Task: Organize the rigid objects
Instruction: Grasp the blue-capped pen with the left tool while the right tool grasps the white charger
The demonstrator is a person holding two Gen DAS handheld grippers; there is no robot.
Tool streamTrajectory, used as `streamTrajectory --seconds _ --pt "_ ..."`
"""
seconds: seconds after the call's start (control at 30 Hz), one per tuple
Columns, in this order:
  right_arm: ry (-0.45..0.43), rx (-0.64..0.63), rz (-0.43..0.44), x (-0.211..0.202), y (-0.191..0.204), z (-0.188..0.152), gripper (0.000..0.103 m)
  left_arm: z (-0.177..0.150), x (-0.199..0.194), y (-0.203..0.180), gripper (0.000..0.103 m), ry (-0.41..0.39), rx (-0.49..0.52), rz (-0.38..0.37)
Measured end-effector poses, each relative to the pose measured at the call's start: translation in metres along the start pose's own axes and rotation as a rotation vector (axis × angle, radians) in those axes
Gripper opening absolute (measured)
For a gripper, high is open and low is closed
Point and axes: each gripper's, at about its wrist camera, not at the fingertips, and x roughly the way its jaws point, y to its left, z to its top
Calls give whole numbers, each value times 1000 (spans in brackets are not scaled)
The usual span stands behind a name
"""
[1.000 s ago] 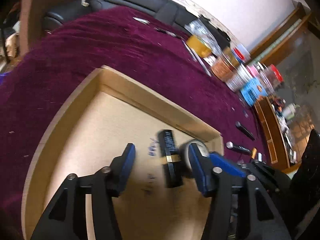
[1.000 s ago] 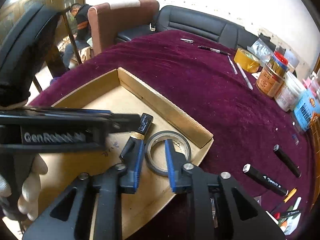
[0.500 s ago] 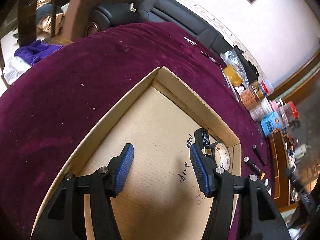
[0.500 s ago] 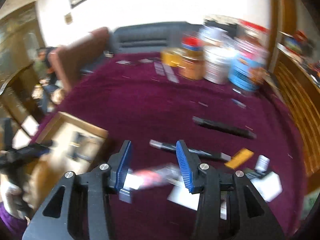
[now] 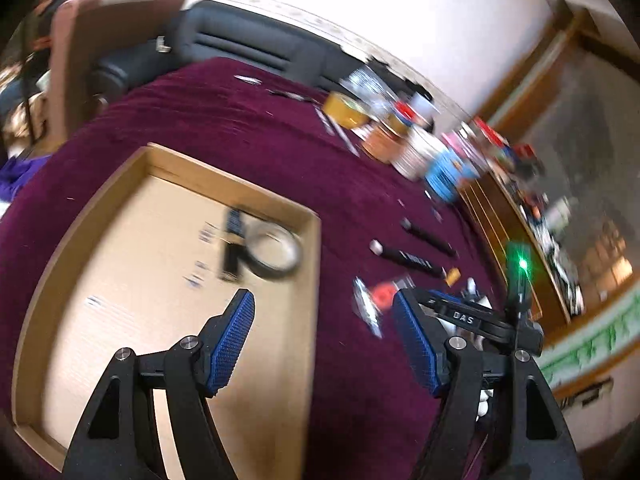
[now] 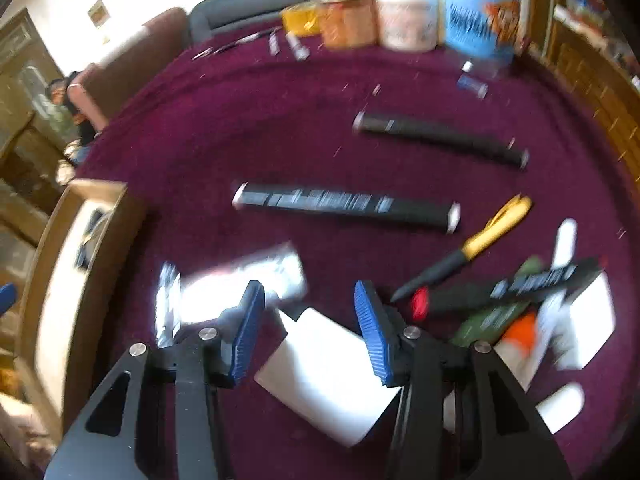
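Note:
A shallow cardboard tray (image 5: 316,264) lies on the purple cloth; a tape ring (image 5: 276,250) and a black marker (image 5: 232,244) lie in its far right corner. My left gripper (image 5: 324,336) is open and empty above the tray's right wall. My right gripper (image 6: 308,336) is open and empty above a white card (image 6: 324,376). Two long black markers (image 6: 344,204) (image 6: 440,140) lie on the cloth ahead of it. A gold-and-black pen (image 6: 464,252), a red-capped marker (image 6: 500,292) and other small items lie to its right. A shiny packet (image 6: 240,284) lies at its left.
Jars, tubs and a yellow tape roll (image 6: 300,20) stand along the table's far edge, with a blue tub (image 6: 480,20). Pens (image 6: 240,42) lie at the far side. A sofa (image 5: 248,48) and a brown chair (image 5: 100,40) stand behind. The tray's corner (image 6: 96,188) shows at left.
My right gripper swung away from the tray's tape ring to the loose markers and card on the cloth. My left gripper drew back from the marker and turned right, over the tray's right wall.

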Motion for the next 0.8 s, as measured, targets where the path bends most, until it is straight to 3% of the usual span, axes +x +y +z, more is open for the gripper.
streamTrajectory --seconds 0.03,0.17,0.37,0.47,0.5,0.57,0.6,0.67,0.8 --pt "31 5 56 -3 0 -10 46 -3 5 -9 66 13 22 0" --pt "53 -23 148 -22 -1 -44 46 -10 30 -38 66 61 119 39" --pt "-142 6 153 -49 -27 -75 47 -23 78 -73 66 167 225 104" --pt "-179 81 211 -44 -48 -77 55 -25 101 -82 65 188 257 159" --pt "-181 95 225 -43 -50 -77 55 -23 109 -83 59 195 258 168" --pt "-188 114 232 -44 -55 -77 55 -22 122 -84 29 206 264 175" --pt "-184 119 236 -44 -55 -75 55 -22 128 -82 10 227 259 167" --pt "-185 120 238 -43 -52 -75 55 -26 132 -78 8 258 237 140" --pt "-185 107 232 -44 -50 -76 55 -36 119 -74 8 248 250 155"
